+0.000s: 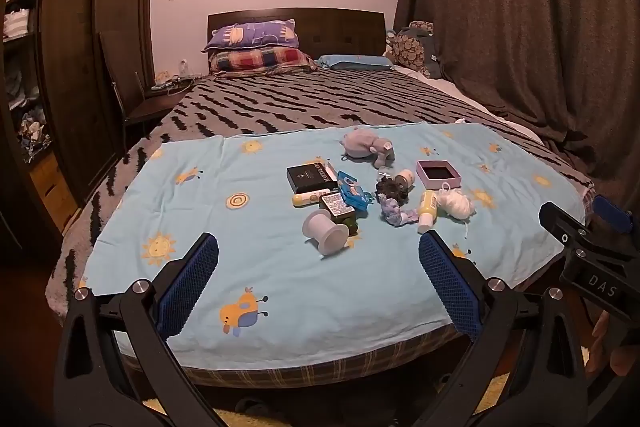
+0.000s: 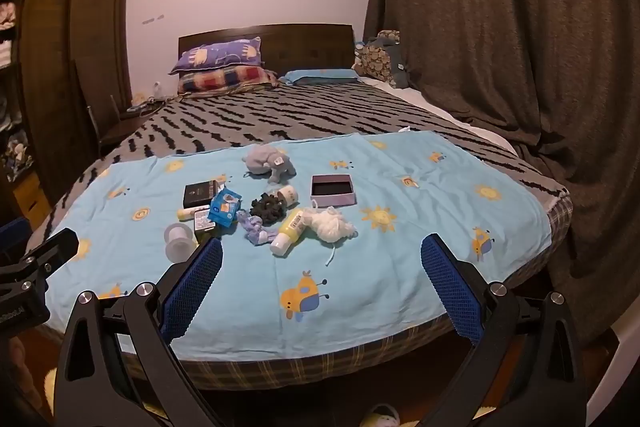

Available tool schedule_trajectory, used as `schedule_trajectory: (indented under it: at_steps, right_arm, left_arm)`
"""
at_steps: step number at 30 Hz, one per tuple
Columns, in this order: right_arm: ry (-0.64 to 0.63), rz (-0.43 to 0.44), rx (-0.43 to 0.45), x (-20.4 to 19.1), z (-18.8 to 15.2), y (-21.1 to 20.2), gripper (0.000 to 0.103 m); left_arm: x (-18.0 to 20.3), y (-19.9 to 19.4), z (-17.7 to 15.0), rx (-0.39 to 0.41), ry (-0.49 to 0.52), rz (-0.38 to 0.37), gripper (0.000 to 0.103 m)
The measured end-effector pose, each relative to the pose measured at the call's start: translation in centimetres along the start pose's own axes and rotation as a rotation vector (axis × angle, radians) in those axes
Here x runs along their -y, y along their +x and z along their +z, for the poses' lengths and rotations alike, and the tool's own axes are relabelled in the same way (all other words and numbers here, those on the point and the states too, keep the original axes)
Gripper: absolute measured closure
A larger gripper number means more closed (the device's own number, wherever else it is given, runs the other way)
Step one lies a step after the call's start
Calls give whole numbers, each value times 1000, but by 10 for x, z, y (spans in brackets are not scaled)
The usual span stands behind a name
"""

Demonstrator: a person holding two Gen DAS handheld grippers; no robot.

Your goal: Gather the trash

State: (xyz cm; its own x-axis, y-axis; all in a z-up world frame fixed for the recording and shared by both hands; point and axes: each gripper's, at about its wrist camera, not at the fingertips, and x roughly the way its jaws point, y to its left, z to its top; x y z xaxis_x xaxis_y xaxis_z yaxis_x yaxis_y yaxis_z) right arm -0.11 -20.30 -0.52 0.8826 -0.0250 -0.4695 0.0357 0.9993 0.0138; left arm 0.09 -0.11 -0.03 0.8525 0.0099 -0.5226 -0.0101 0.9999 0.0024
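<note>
Clutter heap sits mid-sheet on light blue sheet (image 1: 280, 283) at foot of bed (image 1: 304, 99). White spool (image 1: 325, 231) lies on its side, long axis running near-right to far-left, one flange facing the left camera. Yellow bottle (image 2: 289, 231) lies flat, white cap toward the near edge, base touching white yarn ball (image 2: 331, 227). Yellow tube (image 1: 310, 197) lies roughly crosswise, just in front of black box (image 1: 309, 176). Blue packet (image 1: 352, 193) tilted against the boxes; black scrunchie (image 1: 392, 189) and purple cloth wad (image 1: 394, 213) between packet and bottle. Grey plush toy (image 1: 366, 145) and open pink box (image 1: 438, 173) farther back, apart from the heap. Left hand-held gripper (image 1: 318, 287) and right hand-held gripper (image 2: 322, 291) both spread wide, holding nothing, hovering short of the near bed edge.
</note>
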Motion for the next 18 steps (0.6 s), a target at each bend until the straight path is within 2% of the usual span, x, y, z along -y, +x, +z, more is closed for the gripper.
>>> schedule_trajectory:
  at_steps: [18]
  right_arm:
    - [2, 2, -2, 0, 1, -1, 3]
  left_arm:
    - [4, -4, 5, 15, 3, 1, 8]
